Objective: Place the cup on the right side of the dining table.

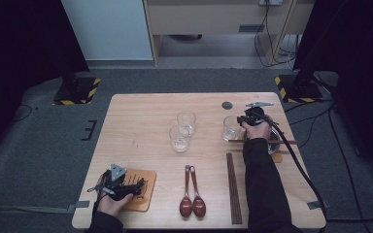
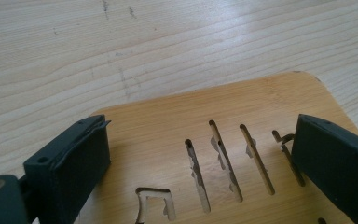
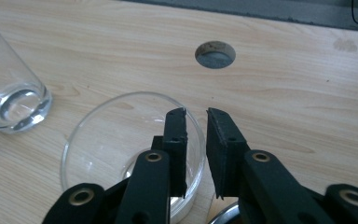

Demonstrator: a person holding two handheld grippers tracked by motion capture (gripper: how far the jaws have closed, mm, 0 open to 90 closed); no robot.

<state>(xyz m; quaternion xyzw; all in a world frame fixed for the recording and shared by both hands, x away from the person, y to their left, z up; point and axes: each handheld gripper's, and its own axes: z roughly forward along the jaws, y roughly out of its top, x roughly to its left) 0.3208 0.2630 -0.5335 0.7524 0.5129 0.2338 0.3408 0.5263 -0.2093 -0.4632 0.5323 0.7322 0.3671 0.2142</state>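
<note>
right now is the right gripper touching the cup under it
Cannot tell. The right gripper view shows the right gripper with jaws astride the glass cup rim, one inside, one outside; its clear wall hides contact.

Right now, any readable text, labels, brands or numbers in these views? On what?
None readable.
Glasses, spoons, chopsticks, table: no lettering visible.
Coaster: cut-out slots, no legible word.
Floor stands: yellow-black hazard stripes, no text.

Soft even light, dim surroundings
</note>
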